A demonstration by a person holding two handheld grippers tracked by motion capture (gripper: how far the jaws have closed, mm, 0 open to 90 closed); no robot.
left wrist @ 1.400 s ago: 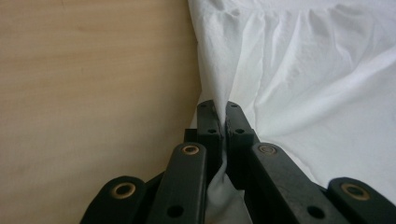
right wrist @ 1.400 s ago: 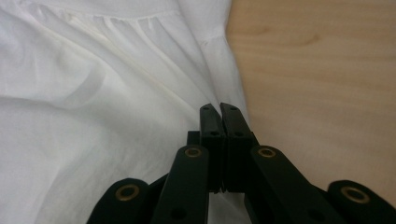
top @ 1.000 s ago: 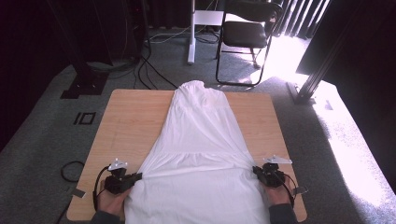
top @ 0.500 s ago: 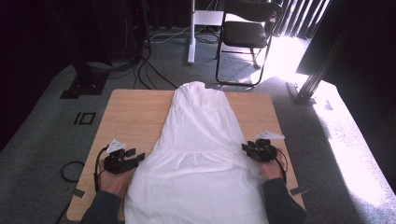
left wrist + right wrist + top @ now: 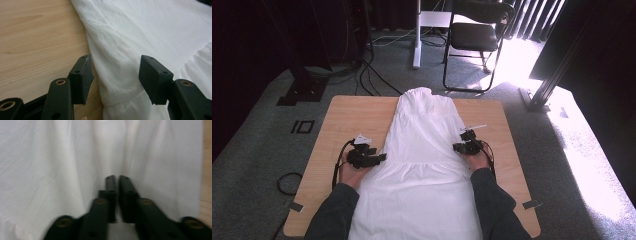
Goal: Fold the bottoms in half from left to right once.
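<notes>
No text, label, brand, number or sign can be read anywhere in these pictures.

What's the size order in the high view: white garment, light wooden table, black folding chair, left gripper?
1. Light wooden table, largest.
2. White garment, covering the table's middle strip.
3. Black folding chair, though it stands farther from the camera, so its look is understated.
4. Left gripper, smallest.
</notes>
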